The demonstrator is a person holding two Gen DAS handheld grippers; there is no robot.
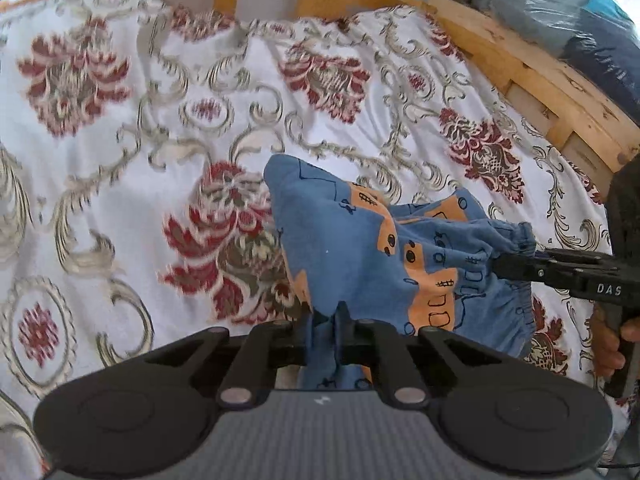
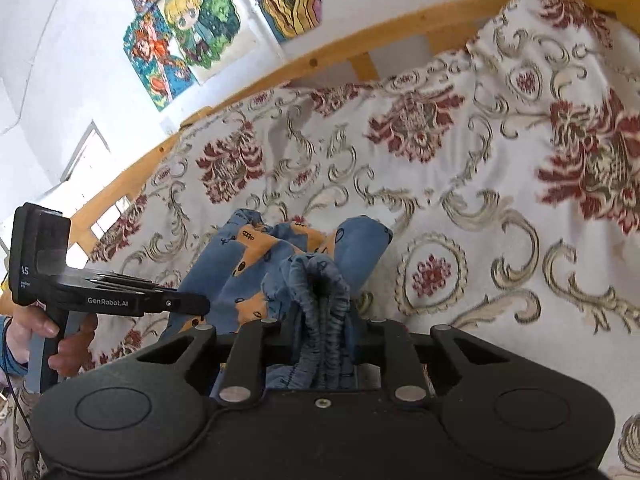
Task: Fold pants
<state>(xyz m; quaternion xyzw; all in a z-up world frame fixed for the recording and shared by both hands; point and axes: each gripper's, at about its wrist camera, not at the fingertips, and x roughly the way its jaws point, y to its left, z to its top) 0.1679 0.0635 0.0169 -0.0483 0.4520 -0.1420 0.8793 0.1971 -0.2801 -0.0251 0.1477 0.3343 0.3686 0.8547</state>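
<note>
The small blue pants with orange patches and black drawings hang bunched between both grippers above the bed. My left gripper is shut on a pinch of the blue fabric. My right gripper is shut on the gathered elastic waistband. In the left wrist view the right gripper comes in from the right and bites the waistband edge. In the right wrist view the left gripper comes in from the left at the pants. The legs droop toward the bedspread.
A white bedspread with red flowers and grey scrolls covers the bed. A wooden bed rail runs along the back and right. Bagged clothes sit beyond the rail. Cartoon posters hang on the white wall.
</note>
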